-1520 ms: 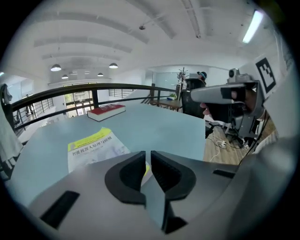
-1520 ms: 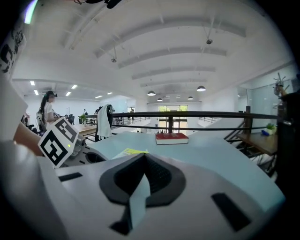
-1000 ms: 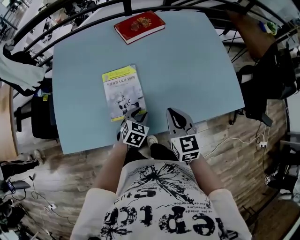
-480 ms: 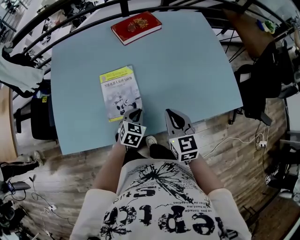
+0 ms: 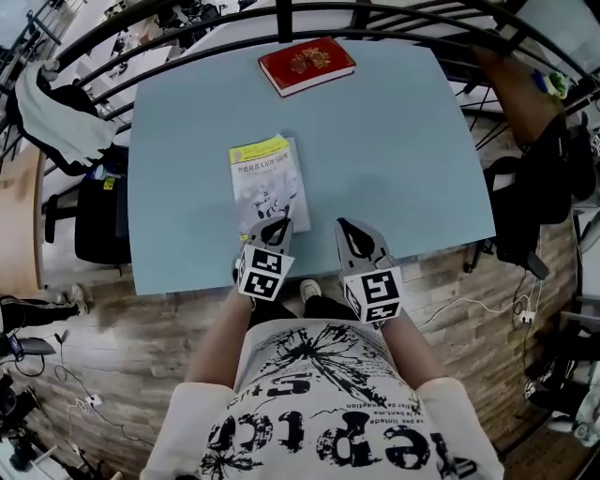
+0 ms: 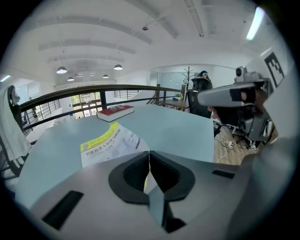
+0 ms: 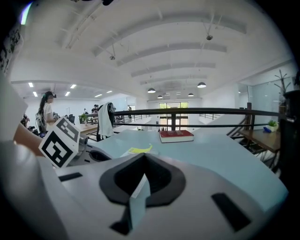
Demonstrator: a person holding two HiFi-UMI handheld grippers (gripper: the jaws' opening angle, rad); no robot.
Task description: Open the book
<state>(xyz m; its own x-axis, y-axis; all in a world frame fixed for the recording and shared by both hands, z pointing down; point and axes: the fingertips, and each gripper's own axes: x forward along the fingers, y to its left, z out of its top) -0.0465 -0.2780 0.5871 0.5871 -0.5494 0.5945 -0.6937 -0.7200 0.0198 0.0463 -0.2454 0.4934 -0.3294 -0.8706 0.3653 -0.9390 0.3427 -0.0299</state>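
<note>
A pale blue bench (image 5: 394, 150) carries two books. The paperback (image 5: 267, 183), with a yellow band at its top and a grey-white cover, lies closed and flat with the cover up. It sits a little left of the middle, its lower end close to the near edge of the bench. A red book (image 5: 307, 65), also closed, lies by the far edge, well apart from the paperback.

The left claw (image 5: 278, 226) is held low at the near edge, its tips over the near right corner of the paperback. Whether they touch the cover cannot be told from the head view. In the left gripper view the left claw (image 6: 149, 154) has its two jaws pressed together with nothing clamped between them. The paperback (image 6: 110, 143) lies just beyond the tips and the red book (image 6: 115, 111) lies further off.

The right claw (image 5: 350, 229) is held beside it at the near edge, over bare bench and clear of the paperback. In the right gripper view the right claw (image 7: 143, 157) also has its jaws together and holds nothing. The red book (image 7: 176, 135) lies ahead near the far edge, and the paperback (image 7: 138, 151) shows as a yellow strip to the left.

A black railing (image 5: 284, 19) runs beyond the far edge. A black chair (image 5: 98, 220) stands off the left edge, with a white cloth (image 5: 56, 117) draped near it.
</note>
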